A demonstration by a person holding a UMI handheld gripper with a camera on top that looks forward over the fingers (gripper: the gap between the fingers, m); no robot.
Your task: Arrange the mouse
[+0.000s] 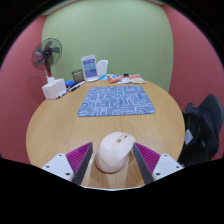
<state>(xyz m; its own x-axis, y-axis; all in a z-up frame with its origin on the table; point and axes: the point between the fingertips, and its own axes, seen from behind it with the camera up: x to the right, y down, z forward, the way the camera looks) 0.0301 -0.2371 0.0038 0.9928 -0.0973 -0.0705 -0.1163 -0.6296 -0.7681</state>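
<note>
Far ahead to my left a fan (47, 55) stands at the tabletop's (60, 125) far edge, with a white box (54, 87) just beside it. Straight beyond the claw (112, 163) lies a blue patterned mat (117, 99). I have the mouse (113, 152) between the fingers, both pads (77, 161) pressing its sides, so the claw is gripping it. A dark chair (207, 125) sits off right.

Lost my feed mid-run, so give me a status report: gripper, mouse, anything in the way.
Gripper shut on white mouse, both pads touching its sides. Patterned mouse mat ahead, beyond the fingers. Bare table between, nothing blocking.
</note>
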